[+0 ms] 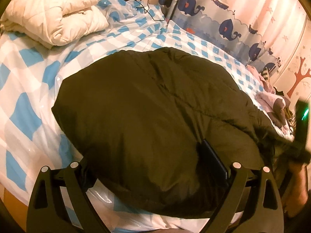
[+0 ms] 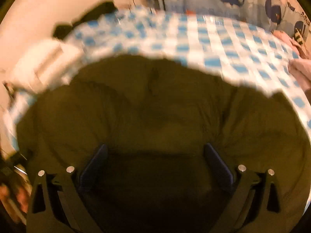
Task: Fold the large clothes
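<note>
The left gripper (image 1: 155,172) is spread wide, its jaws straddling the near hem of the dark puffer jacket (image 1: 147,120) but clamping nothing. The right gripper (image 2: 155,167) is likewise released, low over the jacket's padding; that view is blurred, so contact is uncertain. The jacket lies on the checkered bed cover (image 1: 29,89), its long axis seemingly running left-right, the furry hood end toward the right. Its slippery, springy bulk could puff back open or slide on the glossy cover. Beyond the jacket's far-left corner sits a white quilt (image 1: 52,15).
</note>
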Available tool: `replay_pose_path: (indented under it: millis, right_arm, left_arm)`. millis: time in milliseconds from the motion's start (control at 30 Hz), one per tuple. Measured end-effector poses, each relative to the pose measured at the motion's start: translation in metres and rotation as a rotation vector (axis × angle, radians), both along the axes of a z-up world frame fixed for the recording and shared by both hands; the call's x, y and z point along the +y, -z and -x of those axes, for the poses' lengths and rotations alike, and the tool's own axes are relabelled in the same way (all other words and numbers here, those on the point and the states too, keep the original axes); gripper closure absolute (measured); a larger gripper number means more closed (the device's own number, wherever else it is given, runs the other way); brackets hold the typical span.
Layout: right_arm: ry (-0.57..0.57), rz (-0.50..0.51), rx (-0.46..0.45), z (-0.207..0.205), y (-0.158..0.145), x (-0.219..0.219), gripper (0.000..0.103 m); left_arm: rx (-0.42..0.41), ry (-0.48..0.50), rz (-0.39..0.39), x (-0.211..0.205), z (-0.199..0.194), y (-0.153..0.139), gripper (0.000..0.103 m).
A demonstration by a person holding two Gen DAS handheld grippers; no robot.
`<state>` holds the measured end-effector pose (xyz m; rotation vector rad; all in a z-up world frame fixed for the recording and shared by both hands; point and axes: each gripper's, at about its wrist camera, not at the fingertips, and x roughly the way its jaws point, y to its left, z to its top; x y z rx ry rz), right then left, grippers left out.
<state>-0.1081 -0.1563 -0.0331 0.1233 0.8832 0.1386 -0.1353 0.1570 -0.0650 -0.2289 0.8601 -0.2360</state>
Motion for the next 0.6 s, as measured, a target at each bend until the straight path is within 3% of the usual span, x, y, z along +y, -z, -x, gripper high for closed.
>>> replay_pose_path:
  millis: [100,200,267,367,400,467,600]
  right_arm:
    - [0.028,0.006,-0.083,-0.029,-0.033,0.002,0.007]
    - [0.067,0.011,-0.086,-0.074,-0.038,0.004,0.007]
    - [0.109,0.002,-0.051,-0.102,-0.026,0.000,0.007]
    - [0.133,0.014,0.130,-0.138,0.028,0.003,0.007]
    - [0.122,0.020,0.166,-0.141,0.042,0.005,0.007]
    - [0.122,0.018,0.156,-0.140,0.043,0.004,0.007]
    - [0.087,-0.047,0.125,-0.113,0.017,-0.002,0.007]
  left_arm:
    - [-0.011,-0.001,-0.025,-0.002,0.002,0.000,0.013]
    - [-0.020,0.000,-0.039,-0.003,0.005,-0.002,0.013]
    - [-0.018,0.003,-0.038,-0.002,0.004,-0.002,0.013]
    - [-0.013,0.003,-0.028,0.003,0.002,0.001,0.012]
    - [-0.018,0.002,-0.022,0.004,0.002,0.001,0.011]
    - [-0.023,0.006,-0.048,0.002,0.002,0.000,0.011]
    - [-0.017,0.009,-0.044,0.003,0.003,0.002,0.011]
